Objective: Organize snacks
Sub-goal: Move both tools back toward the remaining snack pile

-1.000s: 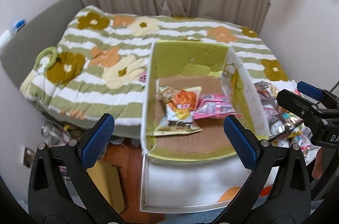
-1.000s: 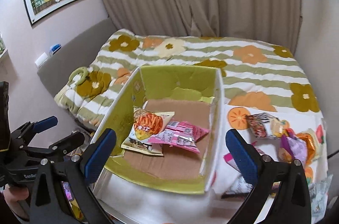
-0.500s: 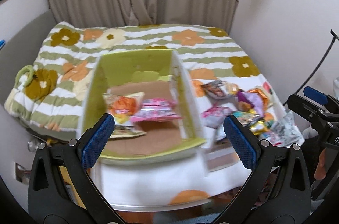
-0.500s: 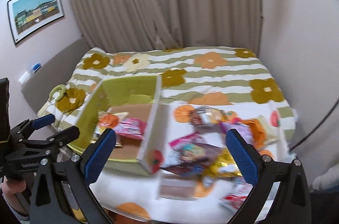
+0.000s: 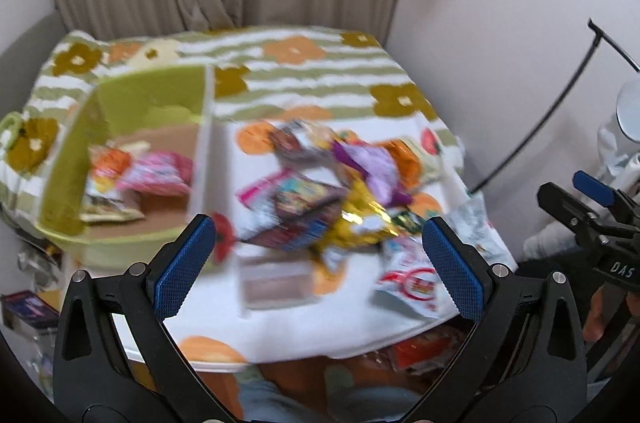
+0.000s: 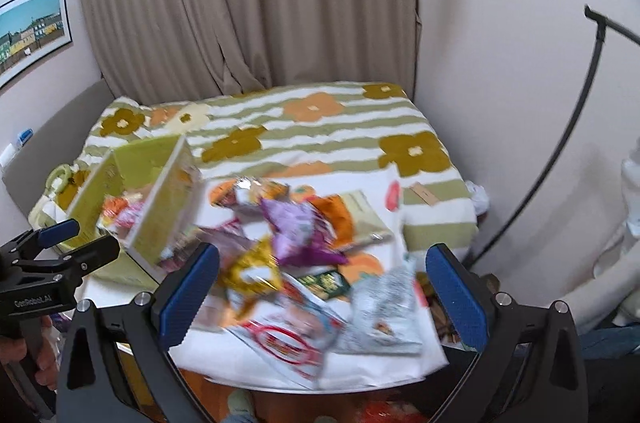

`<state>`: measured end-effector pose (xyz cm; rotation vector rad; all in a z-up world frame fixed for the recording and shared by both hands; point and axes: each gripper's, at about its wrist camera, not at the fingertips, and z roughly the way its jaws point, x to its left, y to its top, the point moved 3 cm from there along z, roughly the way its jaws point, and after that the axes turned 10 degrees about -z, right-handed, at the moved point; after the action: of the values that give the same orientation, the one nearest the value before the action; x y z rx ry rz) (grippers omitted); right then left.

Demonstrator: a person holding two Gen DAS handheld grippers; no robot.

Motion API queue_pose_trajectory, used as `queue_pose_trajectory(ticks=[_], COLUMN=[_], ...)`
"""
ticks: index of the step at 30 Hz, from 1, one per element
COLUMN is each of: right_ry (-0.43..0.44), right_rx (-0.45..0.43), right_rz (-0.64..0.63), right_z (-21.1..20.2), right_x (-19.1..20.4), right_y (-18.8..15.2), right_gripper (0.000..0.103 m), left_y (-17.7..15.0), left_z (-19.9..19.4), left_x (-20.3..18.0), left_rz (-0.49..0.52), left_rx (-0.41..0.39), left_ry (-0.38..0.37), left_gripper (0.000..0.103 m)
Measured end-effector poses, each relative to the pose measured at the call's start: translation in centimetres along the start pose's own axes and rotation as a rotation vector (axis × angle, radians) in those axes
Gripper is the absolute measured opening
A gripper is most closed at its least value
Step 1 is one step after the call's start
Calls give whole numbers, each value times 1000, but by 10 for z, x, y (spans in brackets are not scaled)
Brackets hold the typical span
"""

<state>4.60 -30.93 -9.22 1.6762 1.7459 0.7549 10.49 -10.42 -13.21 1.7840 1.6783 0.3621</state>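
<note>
A: What carries everything?

B: A white cloth [image 5: 304,319] printed with orange flowers covers the near part of the surface. Beyond it lies a green-striped bedspread [image 6: 320,131] with brown and orange flowers, reaching back to beige curtains [image 6: 248,3]. Pale walls close in on both sides, and a framed picture [image 6: 30,23] hangs on the left wall.

A: And the snacks?

B: Most sit in a loose heap [image 5: 340,191] on the white cloth toward its right edge: a purple bag [image 6: 298,227], a gold wrapper [image 5: 360,215], and a white packet with red print [image 6: 288,337] at the near edge. Both views are blurred, so labels can't be read.

A: Is there a box?

B: Yes, an open green box [image 5: 132,103] with a cardboard floor stands at the cloth's left edge. An orange packet [image 5: 106,167] and a pink packet [image 5: 158,173] lie inside, touching each other.

A: The grippers?

B: The left gripper [image 5: 316,263] hangs above the near edge, its blue pads [image 5: 184,263] spread wide with nothing between them. The right gripper [image 6: 320,287] is likewise wide apart and empty, over the heap's near side. A dark curved rod [image 6: 576,127] arcs along the right wall.
</note>
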Motion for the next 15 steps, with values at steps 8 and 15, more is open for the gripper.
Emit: queue_pose_trajectory(ticks=[8, 15], right_ry=[17, 25], right_rx=[78, 122], right_rz=[4, 28], right_z=[37, 74], right_x=[-36, -48], right_y=[-42, -70], right_gripper=[103, 103], left_y=[-54, -86], left_z=[81, 136], left_x=[-45, -64], left_rz=[33, 81], left_rx=[170, 239], left_ry=[-80, -110], left_gripper=[102, 102])
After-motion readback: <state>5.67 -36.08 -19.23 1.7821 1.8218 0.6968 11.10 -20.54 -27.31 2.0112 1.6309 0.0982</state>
